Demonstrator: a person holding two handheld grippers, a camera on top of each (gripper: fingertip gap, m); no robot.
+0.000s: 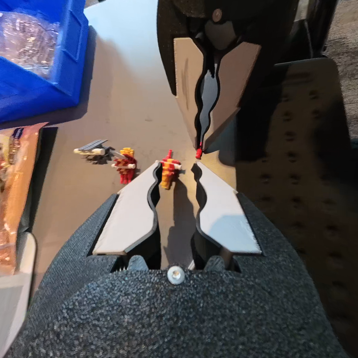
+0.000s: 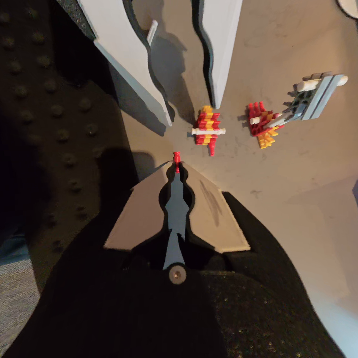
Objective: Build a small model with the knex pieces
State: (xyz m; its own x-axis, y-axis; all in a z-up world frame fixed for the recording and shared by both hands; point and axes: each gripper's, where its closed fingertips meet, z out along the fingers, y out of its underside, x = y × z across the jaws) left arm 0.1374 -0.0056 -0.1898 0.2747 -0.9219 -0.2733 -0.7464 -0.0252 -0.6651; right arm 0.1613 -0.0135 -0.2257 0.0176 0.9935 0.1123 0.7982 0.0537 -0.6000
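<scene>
Tan bench (image 1: 124, 108), matte and scuffed; blue bin (image 1: 38, 77) well beyond the red-yellow stack (image 1: 169, 173), a second stack with grey rods (image 2: 271, 120) just beside it. Left hand-held gripper (image 1: 177, 164) is wide open, jaws straddling that ribbed plastic stack, one pad touching. Right hand-held gripper (image 2: 176, 164) is pinched on a small red peg (image 2: 176, 157) near the stack; grip is tip-only, so I'd keep it square.

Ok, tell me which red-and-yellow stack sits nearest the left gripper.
The stack crossed by one white rod, beside the left gripper; the other stack joins grey pieces.
</scene>
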